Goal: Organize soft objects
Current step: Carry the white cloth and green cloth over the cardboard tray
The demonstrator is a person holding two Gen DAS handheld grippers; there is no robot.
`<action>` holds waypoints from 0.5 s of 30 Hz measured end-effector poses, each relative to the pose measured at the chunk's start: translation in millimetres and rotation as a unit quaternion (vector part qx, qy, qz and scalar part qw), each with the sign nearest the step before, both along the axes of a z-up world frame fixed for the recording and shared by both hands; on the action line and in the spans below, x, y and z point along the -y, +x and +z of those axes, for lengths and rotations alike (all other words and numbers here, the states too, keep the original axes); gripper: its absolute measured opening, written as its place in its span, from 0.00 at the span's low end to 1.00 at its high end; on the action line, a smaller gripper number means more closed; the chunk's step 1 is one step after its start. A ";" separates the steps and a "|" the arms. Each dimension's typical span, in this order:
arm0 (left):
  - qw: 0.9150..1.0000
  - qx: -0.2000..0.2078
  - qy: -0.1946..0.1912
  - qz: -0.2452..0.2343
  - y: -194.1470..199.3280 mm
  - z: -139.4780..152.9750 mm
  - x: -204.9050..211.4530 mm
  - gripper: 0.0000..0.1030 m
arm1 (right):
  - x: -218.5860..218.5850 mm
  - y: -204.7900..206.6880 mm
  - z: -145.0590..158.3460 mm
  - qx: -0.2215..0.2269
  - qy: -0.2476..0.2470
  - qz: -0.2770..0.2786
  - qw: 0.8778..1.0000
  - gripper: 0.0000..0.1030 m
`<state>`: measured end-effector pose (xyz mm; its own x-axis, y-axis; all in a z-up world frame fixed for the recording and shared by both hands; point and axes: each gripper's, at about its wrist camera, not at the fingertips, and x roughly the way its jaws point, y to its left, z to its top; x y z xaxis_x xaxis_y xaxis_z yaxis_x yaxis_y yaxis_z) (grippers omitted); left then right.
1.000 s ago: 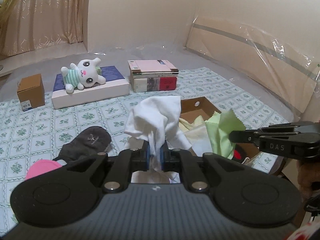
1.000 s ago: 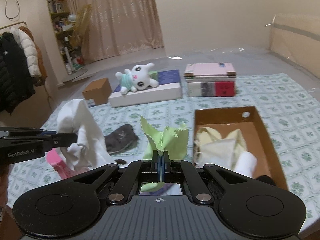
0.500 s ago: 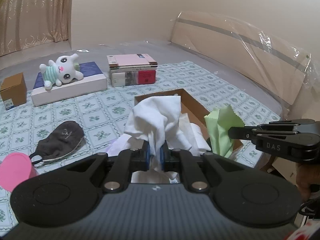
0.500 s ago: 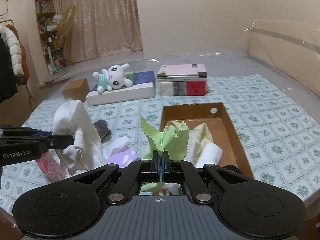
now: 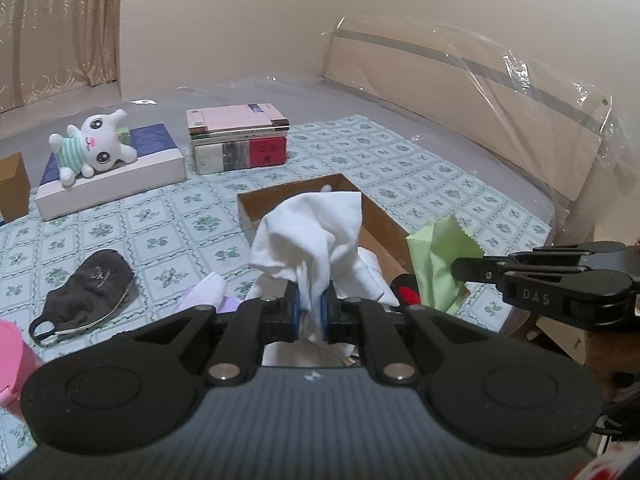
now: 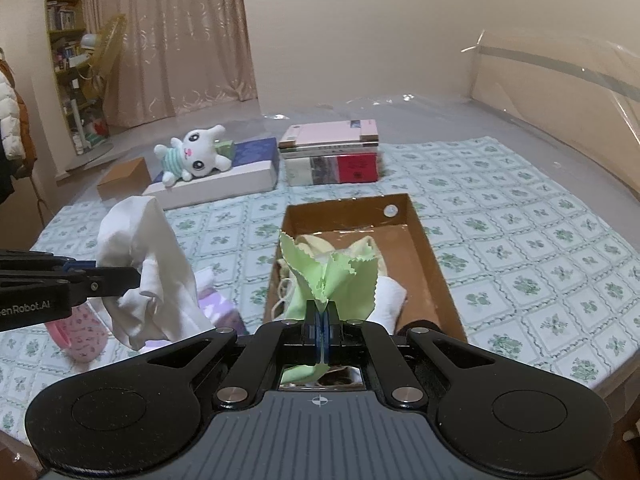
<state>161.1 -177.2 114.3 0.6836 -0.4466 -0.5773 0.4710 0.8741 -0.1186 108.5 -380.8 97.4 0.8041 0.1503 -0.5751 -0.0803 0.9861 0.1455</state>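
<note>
Already lifted clear of the bedspread [image 6: 520, 240], a white cloth [image 5: 312, 232] hangs pinched in the left gripper [image 5: 310, 312] while the right gripper [image 6: 321, 322] clamps a green cloth [image 6: 332, 280] above the cardboard box [image 6: 430, 264], apparently so both drop in among the soft items inside.

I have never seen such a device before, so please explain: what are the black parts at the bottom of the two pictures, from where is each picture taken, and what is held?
No robot here: a person carries a hand-held gripper in each hand, with a camera looking forward along its jaws. The black shape at the bottom of each picture is the tool itself.

In the left camera's view, the left gripper is shut on a white cloth. In the right camera's view, the right gripper is shut on a green cloth.

Ahead, on a patterned sheet, stands an open cardboard box with some cloths inside. Around it lie a dark face mask, a plush toy on a flat box, and stacked books.
</note>
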 end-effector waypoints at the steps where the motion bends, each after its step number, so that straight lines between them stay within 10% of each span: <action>1: 1.000 -0.001 0.000 -0.002 1.7 -0.9 2.7 0.08 | 1.8 1.3 -1.1 -0.001 0.000 -0.001 1.000 0.01; 15: 1.000 -0.029 -0.002 -0.005 45.5 -27.4 38.8 0.08 | 45.2 32.7 -14.5 -0.009 0.003 -0.026 1.000 0.01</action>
<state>206.6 -216.1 86.9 0.6445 -0.4553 -0.6142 0.4719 0.8690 -0.1490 141.2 -426.1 82.9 0.7999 0.1127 -0.5894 -0.0264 0.9879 0.1531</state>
